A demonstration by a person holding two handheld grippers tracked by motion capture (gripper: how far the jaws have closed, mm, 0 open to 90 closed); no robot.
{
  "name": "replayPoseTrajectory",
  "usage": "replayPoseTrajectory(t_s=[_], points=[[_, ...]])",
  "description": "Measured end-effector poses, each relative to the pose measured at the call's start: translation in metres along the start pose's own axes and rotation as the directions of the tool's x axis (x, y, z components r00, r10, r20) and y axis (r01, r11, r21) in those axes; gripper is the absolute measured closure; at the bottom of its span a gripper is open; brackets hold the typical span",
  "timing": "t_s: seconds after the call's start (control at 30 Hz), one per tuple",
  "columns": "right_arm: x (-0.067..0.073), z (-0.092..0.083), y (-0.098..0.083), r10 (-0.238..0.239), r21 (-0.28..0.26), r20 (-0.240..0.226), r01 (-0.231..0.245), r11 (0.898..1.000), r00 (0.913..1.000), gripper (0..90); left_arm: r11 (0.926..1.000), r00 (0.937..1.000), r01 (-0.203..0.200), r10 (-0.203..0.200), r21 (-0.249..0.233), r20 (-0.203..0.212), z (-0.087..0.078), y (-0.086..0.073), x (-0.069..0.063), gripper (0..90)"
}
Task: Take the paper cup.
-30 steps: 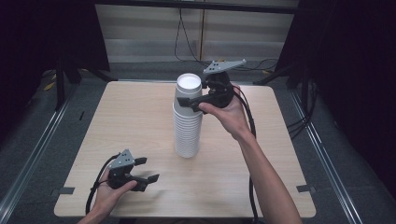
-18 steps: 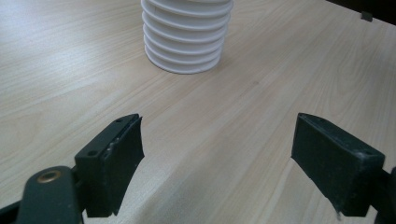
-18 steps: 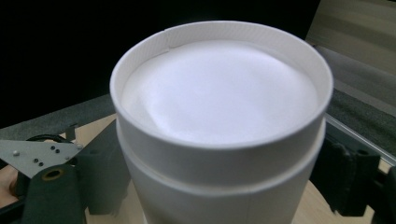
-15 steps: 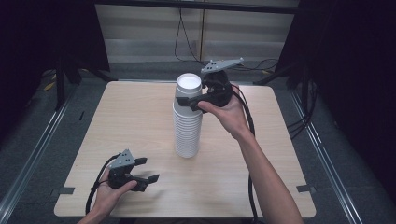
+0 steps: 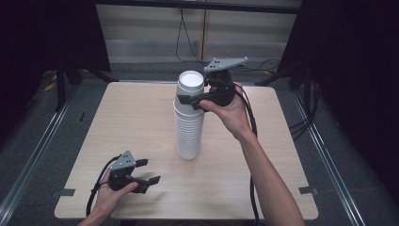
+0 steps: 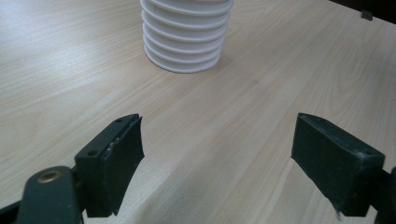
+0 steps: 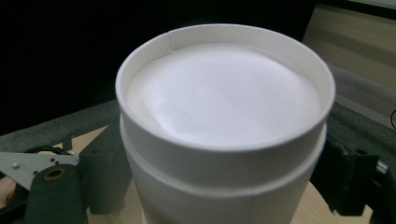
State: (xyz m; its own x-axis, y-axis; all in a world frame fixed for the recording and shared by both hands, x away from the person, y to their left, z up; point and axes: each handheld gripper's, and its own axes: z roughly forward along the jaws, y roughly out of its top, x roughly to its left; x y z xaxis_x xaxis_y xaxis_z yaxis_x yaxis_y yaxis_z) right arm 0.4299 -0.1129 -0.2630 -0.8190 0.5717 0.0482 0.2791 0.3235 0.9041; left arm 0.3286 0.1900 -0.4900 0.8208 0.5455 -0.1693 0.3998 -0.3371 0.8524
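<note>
A tall stack of white paper cups (image 5: 188,132) stands upright at the middle of the wooden table (image 5: 136,113). My right gripper (image 5: 189,97) reaches in from the right at the top of the stack. Its jaws sit against both sides of the top cup (image 7: 224,116), just under the rim, and are shut on it. The left gripper (image 5: 149,171) rests low at the table's near left corner, well apart from the stack. In the left gripper view its jaws (image 6: 217,154) stand wide apart over bare wood, pointing toward the stack's base (image 6: 187,42).
Dark floor and metal rails (image 5: 37,141) surround the table. Black cables (image 5: 249,122) trail from both grippers. A cable hangs down the pale wall panel (image 5: 188,33) behind the table. Bare wood lies on both sides of the stack.
</note>
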Motion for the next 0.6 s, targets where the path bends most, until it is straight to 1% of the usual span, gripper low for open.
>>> replayPoseTrajectory(t_s=[0.03, 0.07, 0.27, 0.33, 0.43, 0.53, 0.6], points=[[0.001, -0.001, 0.001, 0.001, -0.015, 0.0, -0.001, 1.0, 1.0, 17.9, 1.0, 1.0, 0.005, -0.005, -0.002, 0.003, 0.0, 0.0, 0.0, 16.4], [0.001, -0.001, 0.001, 0.001, -0.015, 0.0, -0.001, 1.0, 1.0, 17.9, 1.0, 1.0, 0.005, -0.005, -0.002, 0.003, 0.0, 0.0, 0.0, 16.4], [0.0, -0.006, 0.002, 0.017, -0.056, -0.001, -0.017, 0.998, 0.9999, 18.0, 1.0, 1.0, 0.003, -0.003, 0.002, 0.005, 0.001, 0.0, 0.0, 16.4], [0.0, -0.007, 0.002, 0.014, -0.08, -0.004, -0.014, 0.997, 0.9999, 18.0, 1.0, 1.0, 0.004, -0.004, 0.001, 0.004, 0.001, 0.0, 0.0, 16.4], [0.001, -0.008, 0.003, 0.009, -0.087, 0.009, -0.008, 0.996, 0.9999, 18.2, 1.0, 1.0, 0.004, -0.004, 0.001, 0.004, 0.001, 0.0, 0.0, 16.4], [0.002, -0.011, 0.005, 0.002, -0.104, 0.005, -0.001, 0.995, 1.0, 18.3, 1.0, 1.0, 0.009, -0.009, 0.001, 0.003, 0.001, 0.0, 0.0, 16.4], [0.002, -0.012, 0.006, 0.001, -0.112, 0.003, -0.001, 0.994, 1.0, 18.3, 0.9998, 0.9998, 0.018, -0.018, 0.0, 0.011, 0.001, -0.001, 0.001, 16.4]])
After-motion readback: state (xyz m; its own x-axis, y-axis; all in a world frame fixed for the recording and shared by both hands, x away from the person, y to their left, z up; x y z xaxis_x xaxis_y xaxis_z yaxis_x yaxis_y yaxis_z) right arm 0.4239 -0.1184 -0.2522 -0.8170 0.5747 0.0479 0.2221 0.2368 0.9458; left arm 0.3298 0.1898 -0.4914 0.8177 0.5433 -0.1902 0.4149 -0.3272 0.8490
